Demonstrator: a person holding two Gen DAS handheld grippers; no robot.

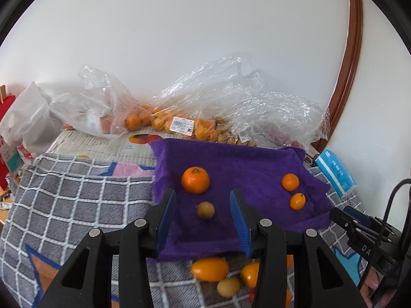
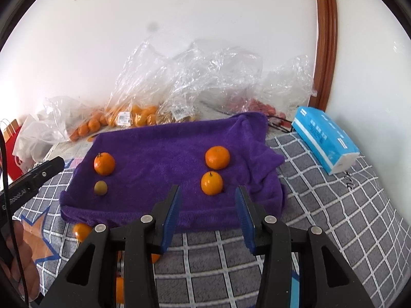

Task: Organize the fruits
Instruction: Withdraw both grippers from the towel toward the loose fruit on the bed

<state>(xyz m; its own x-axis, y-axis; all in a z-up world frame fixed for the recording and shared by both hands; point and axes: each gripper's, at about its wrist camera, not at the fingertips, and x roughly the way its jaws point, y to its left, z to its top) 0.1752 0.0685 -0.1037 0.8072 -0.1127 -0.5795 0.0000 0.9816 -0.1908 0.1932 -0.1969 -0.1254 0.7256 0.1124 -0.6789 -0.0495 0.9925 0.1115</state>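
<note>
A purple towel [image 1: 257, 159] [image 2: 159, 143] lies on the checked blanket. In the left wrist view a large orange [image 1: 195, 180] and a small yellow-brown fruit [image 1: 205, 210] sit on its left part. My left gripper [image 1: 203, 195] hovers open above them, and its pads touch nothing. In the right wrist view two oranges [image 2: 217, 157] [image 2: 212, 183] sit on the towel's right part. My right gripper [image 2: 208, 190] is open just in front of them and holds nothing. Several loose fruits [image 1: 209, 269] lie on the blanket below the towel's near edge, partly hidden by the left gripper.
Clear plastic bags [image 1: 179, 97] [image 2: 179, 82] holding oranges and other fruit line the white wall at the back. A blue tissue pack [image 2: 323, 138] lies at the right on the grey checked blanket [image 2: 321, 218]. A brown door frame [image 2: 326, 38] stands at the right, and a white bag [image 1: 28, 113] at the left.
</note>
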